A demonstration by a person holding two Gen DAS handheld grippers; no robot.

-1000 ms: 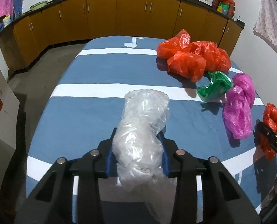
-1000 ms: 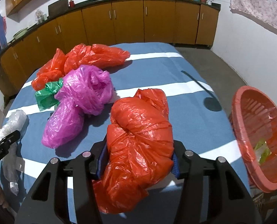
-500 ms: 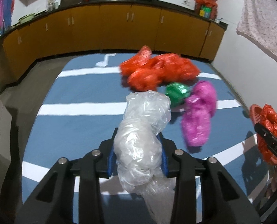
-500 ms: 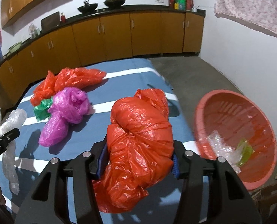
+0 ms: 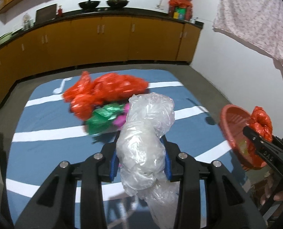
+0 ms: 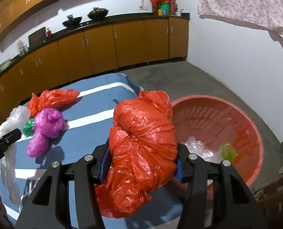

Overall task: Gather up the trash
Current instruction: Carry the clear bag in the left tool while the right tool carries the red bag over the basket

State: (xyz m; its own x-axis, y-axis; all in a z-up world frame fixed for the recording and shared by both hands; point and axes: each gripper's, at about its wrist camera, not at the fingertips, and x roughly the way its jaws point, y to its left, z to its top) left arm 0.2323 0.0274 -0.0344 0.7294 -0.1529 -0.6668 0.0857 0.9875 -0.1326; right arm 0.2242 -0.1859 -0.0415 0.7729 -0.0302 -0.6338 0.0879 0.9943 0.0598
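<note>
Table: a table [image 5: 46,126] under a blue cloth with white stripes; it is the landmark for every place below.
Cabinets: a row of orange-brown cabinets [image 6: 95,51] with a dark counter stands behind the far end of the table; two black woks [image 5: 103,2] stand on the counter.
Hanging cloth: a pale patterned cloth [image 6: 242,5] hangs on the white wall, to the right of the table.
Basin: a red plastic basin [image 6: 255,133] stands just beside the right edge of the table, lower than the table top; some clear plastic and a small green scrap [image 6: 228,151] lie in it.
Right gripper: the right gripper [image 6: 141,164] is clamped on a knotted orange bag [image 6: 143,139], held above the right edge of the table, next to the basin.
Left gripper: the left gripper [image 5: 140,161] pinches a crumpled clear plastic bag [image 5: 143,143], held above the near part of the table.
Orange bags on table: a heap of orange bags [image 5: 103,91] lies on the far part of the table.
Magenta bag: a magenta bag [image 6: 46,127] lies just in front of the heap.
Green bag: a small green bag [image 5: 103,118] touches the magenta one.
</note>
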